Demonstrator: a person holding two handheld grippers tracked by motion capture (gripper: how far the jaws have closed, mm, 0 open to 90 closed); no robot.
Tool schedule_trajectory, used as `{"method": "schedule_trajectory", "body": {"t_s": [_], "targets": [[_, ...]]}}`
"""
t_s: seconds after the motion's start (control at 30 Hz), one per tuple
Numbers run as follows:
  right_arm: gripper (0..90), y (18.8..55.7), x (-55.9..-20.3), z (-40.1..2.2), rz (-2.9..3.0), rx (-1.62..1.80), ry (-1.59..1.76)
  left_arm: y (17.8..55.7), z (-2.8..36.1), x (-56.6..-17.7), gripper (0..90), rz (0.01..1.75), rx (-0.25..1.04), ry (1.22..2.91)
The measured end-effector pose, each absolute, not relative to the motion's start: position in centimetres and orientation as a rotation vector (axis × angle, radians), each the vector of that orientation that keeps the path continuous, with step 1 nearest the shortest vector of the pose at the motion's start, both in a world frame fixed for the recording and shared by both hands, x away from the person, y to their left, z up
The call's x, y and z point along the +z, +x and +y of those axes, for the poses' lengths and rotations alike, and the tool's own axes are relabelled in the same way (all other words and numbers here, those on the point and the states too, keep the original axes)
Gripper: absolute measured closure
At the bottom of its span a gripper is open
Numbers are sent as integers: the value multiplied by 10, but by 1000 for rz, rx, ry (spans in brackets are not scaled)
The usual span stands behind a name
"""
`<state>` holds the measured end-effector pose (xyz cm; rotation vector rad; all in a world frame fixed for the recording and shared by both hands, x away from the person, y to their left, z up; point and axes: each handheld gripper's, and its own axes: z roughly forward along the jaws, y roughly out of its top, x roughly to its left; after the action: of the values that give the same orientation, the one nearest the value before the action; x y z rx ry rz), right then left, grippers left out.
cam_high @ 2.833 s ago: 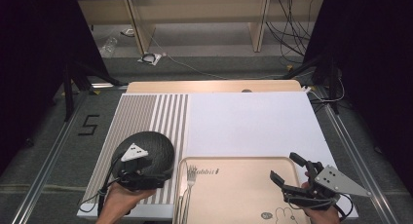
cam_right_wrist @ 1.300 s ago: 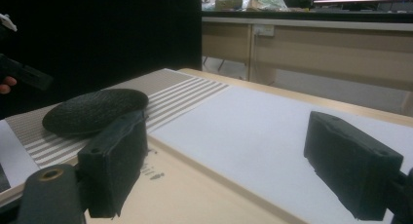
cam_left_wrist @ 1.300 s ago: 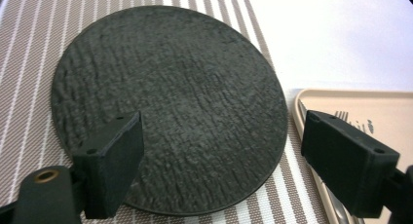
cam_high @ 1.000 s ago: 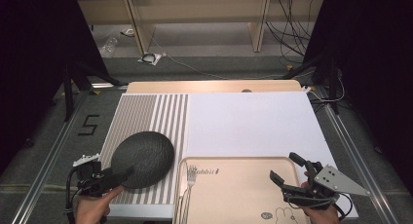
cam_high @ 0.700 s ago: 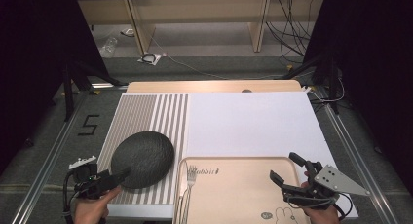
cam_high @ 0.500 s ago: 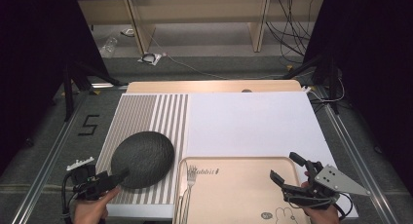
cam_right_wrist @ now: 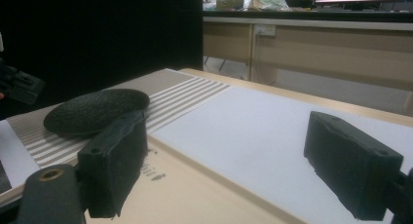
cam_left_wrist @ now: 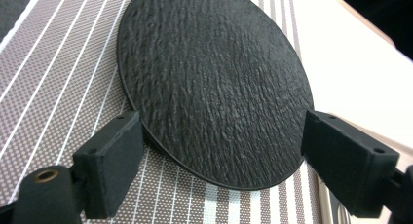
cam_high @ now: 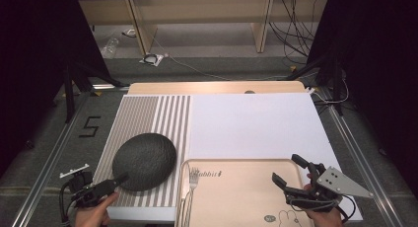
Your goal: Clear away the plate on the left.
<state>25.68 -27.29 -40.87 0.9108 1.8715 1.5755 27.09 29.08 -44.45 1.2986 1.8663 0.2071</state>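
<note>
At the near left corner of the table, the left gripper [cam_high: 101, 187] is held low in the person's left hand [cam_high: 91, 214], its jaws spread apart and aimed at the near edge of the dark textured plate [cam_high: 144, 160]. In the left gripper view the two black pads flank that rim without clasping it, so the plate [cam_left_wrist: 214, 83] appears free and the gripper looks to be simply lined up with it. The plate lies upside down, domed side up, on the striped placemat [cam_high: 148, 118], which covers the left part of the table; laid that way its rim sits against the cloth, which would make it awkward to pinch from the side. Just right of the plate, a wooden tray [cam_high: 236, 192] printed with a rabbit sits at the near edge, overlapping the white mat [cam_high: 256, 123] that spans the middle and right. A fork [cam_high: 192, 180] lies along the tray's left side, tines pointing far, beside other cutlery that is too indistinct to name. At the near right, the right gripper [cam_high: 291, 175] hovers over the tray's right end, its jaws wide apart with nothing between them, apparently parked there in waiting.
</note>
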Motion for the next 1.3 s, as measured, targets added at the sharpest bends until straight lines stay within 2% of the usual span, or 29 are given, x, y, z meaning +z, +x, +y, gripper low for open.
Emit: {"method": "schedule_trajectory", "body": {"t_s": [0.37, 0.73, 0.97, 1.3], "targets": [[169, 259, -409, -272, 1877, 1581, 901, 263, 298, -458, 156, 1945, 71, 1058], [169, 258, -408, -272, 1873, 1582, 902, 262, 297, -470, 156, 1979, -46, 939], [169, 259, -409, -271, 1876, 1582, 900, 260, 300, -481, 156, 1988, -167, 829], [169, 259, -409, -270, 1876, 1582, 899, 258, 293, -488, 167, 1988, -217, 684]]}}
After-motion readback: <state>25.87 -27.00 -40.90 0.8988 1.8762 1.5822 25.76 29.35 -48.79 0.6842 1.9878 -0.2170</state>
